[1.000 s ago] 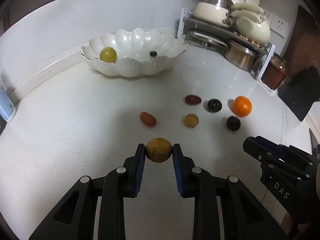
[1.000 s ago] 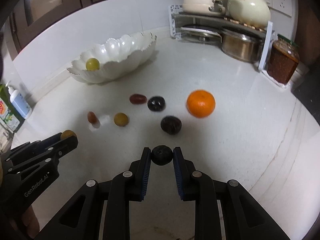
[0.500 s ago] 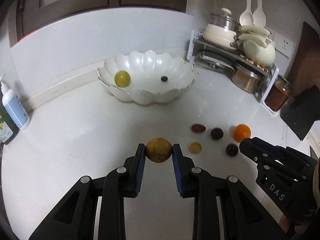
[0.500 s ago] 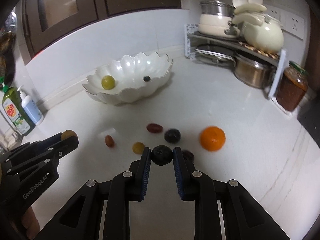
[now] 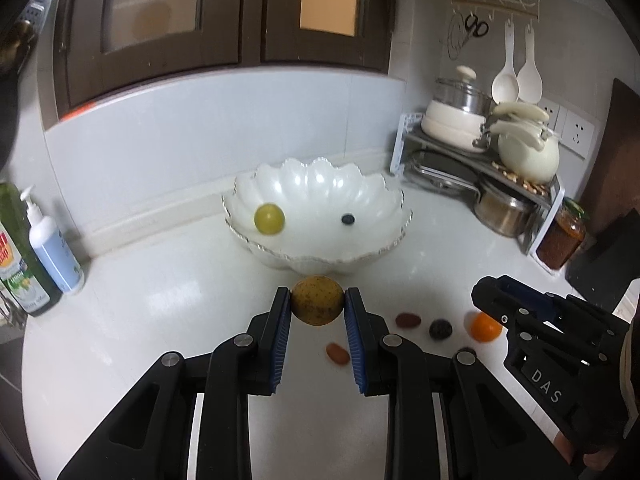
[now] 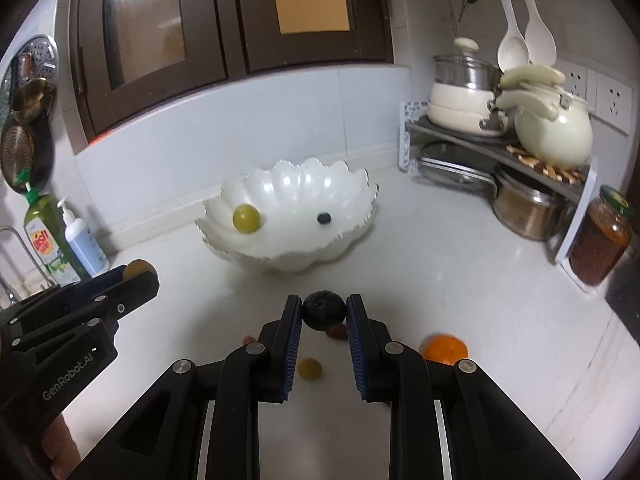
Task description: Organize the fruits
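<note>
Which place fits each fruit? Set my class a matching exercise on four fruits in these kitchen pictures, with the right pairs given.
Column one:
1. speckled yellow-brown fruit
2. dark round fruit
3. green grape
4. orange

Column two:
A. inside the white scalloped bowl
B. on the counter
C. held in the left gripper
D. held in the right gripper

Pairs: 1-C, 2-D, 3-A, 4-B

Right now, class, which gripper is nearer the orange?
Right. The right gripper is raised beside the orange; the left gripper is farther away, beyond the right one.
</note>
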`<state>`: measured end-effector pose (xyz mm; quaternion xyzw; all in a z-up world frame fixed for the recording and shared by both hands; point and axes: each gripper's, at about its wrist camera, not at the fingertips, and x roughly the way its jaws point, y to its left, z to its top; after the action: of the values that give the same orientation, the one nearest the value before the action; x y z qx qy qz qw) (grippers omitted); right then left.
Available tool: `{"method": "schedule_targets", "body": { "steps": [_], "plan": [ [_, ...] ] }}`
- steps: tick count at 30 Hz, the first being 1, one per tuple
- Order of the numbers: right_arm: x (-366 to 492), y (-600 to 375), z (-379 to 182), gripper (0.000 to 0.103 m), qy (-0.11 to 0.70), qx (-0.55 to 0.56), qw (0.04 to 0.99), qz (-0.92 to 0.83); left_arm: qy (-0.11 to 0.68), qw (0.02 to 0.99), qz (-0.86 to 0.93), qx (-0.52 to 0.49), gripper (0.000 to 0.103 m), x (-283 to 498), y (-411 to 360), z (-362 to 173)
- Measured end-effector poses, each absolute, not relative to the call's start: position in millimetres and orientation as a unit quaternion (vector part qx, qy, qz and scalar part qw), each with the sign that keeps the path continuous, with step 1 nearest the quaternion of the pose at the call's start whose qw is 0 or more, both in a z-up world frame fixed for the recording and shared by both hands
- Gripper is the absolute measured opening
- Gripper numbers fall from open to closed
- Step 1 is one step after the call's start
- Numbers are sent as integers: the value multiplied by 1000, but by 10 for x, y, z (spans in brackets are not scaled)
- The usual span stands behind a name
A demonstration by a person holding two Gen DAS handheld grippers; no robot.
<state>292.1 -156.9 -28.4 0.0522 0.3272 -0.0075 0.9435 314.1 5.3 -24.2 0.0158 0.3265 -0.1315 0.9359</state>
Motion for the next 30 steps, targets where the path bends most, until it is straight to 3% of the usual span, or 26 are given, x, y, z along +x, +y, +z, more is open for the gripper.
{"method": "schedule_targets", "body": {
  "steps": [30],
  "plan": [
    [3832,-1573,205,24,297,34,954,19,274,954,-110,44,27,3853,-60,298]
  ]
}}
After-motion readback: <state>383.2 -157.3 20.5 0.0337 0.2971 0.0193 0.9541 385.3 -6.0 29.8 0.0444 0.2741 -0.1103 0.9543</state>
